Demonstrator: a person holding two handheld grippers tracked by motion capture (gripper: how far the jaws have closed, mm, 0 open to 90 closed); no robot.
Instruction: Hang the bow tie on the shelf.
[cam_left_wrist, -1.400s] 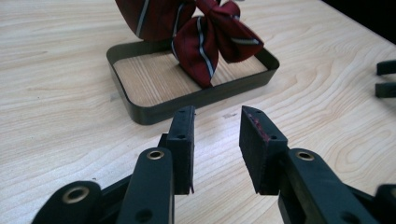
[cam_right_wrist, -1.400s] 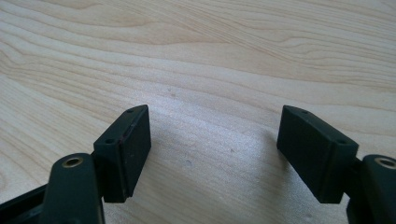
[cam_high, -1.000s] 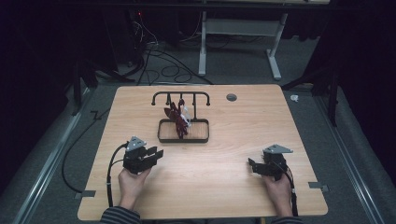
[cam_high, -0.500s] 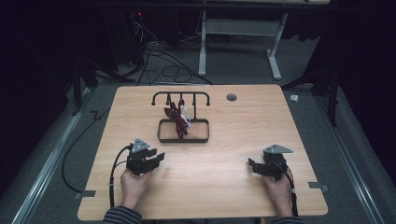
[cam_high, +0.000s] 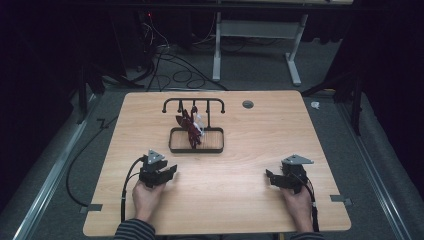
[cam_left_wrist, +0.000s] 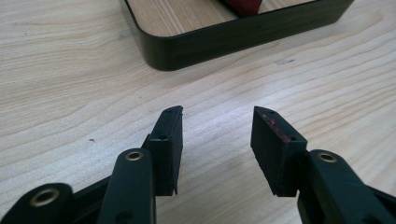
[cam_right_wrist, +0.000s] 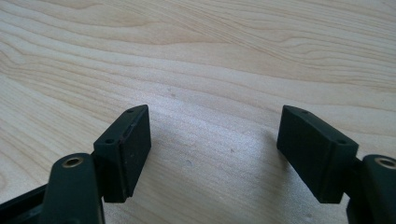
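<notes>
A black rack with a tray base (cam_high: 196, 147) stands at the table's middle, and a dark red item with a white part (cam_high: 191, 128) hangs from its top bar (cam_high: 194, 101). My left gripper (cam_high: 169, 172) rests low at the front left, short of the tray. Its jaws have just been opening and nothing is between them. In the left gripper view the left gripper (cam_left_wrist: 217, 116) stands open over bare wood, with the tray corner (cam_left_wrist: 187, 44) just ahead. My right gripper (cam_high: 270, 176) sits at the front right. The right gripper (cam_right_wrist: 215, 116) stands wide open over bare wood.
The wooden table (cam_high: 260, 125) has a round cable hole (cam_high: 247, 104) at the back right. Cables (cam_high: 127, 185) trail from both grippers toward the front edge. Beyond the table lie floor cables (cam_high: 170, 60) and a desk frame (cam_high: 255, 45).
My left gripper has sunk slightly toward the table near the front left. The right gripper has stayed in place.
</notes>
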